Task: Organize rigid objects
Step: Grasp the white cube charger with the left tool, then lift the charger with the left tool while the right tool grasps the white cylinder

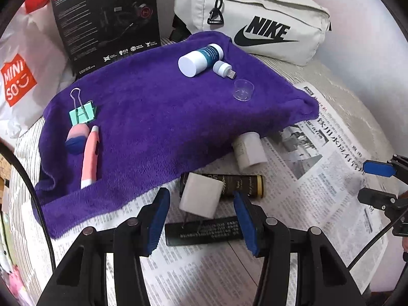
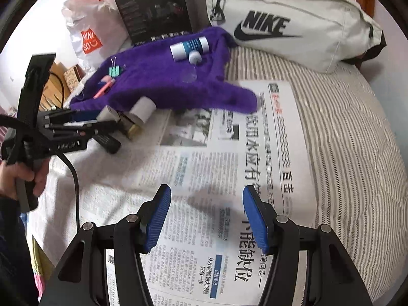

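My left gripper (image 1: pixel 201 219) hangs open low over the newspaper (image 1: pixel 318 204). A white block (image 1: pixel 200 197) and a black tube (image 1: pixel 204 232) lie between its blue pads, and I see no pad pressing on either. A black-and-gold tube (image 1: pixel 244 186) and a white roll (image 1: pixel 248 150) lie just beyond. On the purple towel (image 1: pixel 158 117) rest a white-and-blue bottle (image 1: pixel 200 58), a small white USB plug (image 1: pixel 224 68), a clear cap (image 1: pixel 243 90), a green binder clip (image 1: pixel 83 113), a pink-and-blue piece (image 1: pixel 76 137) and a pink pen (image 1: pixel 89 153). My right gripper (image 2: pixel 206 219) is open over bare newspaper (image 2: pixel 229 153), holding nothing.
A cream Nike bag (image 1: pixel 255 20) and a black product box (image 1: pixel 107 17) stand behind the towel, and a Miniso bag (image 1: pixel 17 79) lies at the left. Striped bedding (image 2: pixel 344 140) shows beyond the newspaper. A hand (image 2: pixel 23 178) grips the left tool's handle, with its cable (image 2: pixel 74 173) trailing.
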The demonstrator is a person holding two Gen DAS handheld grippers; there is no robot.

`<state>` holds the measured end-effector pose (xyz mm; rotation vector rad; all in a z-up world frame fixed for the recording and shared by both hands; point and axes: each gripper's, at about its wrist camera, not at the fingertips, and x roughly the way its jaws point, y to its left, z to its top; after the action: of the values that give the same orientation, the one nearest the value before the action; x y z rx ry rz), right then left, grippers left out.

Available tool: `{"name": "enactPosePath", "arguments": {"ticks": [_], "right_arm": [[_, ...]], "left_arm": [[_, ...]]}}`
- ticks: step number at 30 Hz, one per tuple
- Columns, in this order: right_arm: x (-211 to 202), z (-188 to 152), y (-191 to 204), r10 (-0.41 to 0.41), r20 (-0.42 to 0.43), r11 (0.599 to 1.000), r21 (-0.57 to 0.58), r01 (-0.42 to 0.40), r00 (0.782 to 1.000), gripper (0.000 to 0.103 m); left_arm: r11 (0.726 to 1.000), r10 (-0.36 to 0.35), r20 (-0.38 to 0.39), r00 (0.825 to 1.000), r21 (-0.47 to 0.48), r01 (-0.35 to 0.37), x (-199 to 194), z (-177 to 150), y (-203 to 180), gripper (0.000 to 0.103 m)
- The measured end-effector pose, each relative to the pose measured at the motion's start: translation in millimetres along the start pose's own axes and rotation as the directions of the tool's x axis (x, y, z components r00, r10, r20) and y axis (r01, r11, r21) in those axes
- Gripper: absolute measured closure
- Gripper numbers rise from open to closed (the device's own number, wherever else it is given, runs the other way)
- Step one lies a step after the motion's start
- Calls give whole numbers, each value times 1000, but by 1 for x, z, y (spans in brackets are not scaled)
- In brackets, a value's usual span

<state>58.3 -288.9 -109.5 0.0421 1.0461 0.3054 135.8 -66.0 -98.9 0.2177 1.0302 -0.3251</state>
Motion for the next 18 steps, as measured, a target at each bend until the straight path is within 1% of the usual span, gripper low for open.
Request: {"name": "enactPosePath", "arguments": {"ticks": [1,3,5,10,13,16,18], "right_arm": [[2,-1,-1,-5,-3,1000,0,5,1000,44],[4,-3,-2,-9,-10,1000,-1,9,1000,44],[5,-2,-4,-5,-12,1000,3,5,1000,44],[5,-1,-4,-7,-12,1000,5,7,1000,44],[5,0,-1,-4,-12,1000,1,4,1000,45],[5,4,5,-2,-10,1000,-12,1,1000,44],[6,7,12,1,-8,1000,-24,-1,1000,44]], "left_arm": [[1000,-5,-1,1000,0,5,1,1,0,62],[1000,-26,-4,1000,7,26,3,3,0,65],[999,-21,-9,1000,25,21,6,3,-1,70],[999,-40,-1,999,27,40,5,4,-1,71],[1000,-22,4,1000,17,22,-1,-2,4,72],[999,-37,13,999,-33,38,-11,-11,18,75],[998,-31,19,999,-59,32,-17,-18,27,75]]}}
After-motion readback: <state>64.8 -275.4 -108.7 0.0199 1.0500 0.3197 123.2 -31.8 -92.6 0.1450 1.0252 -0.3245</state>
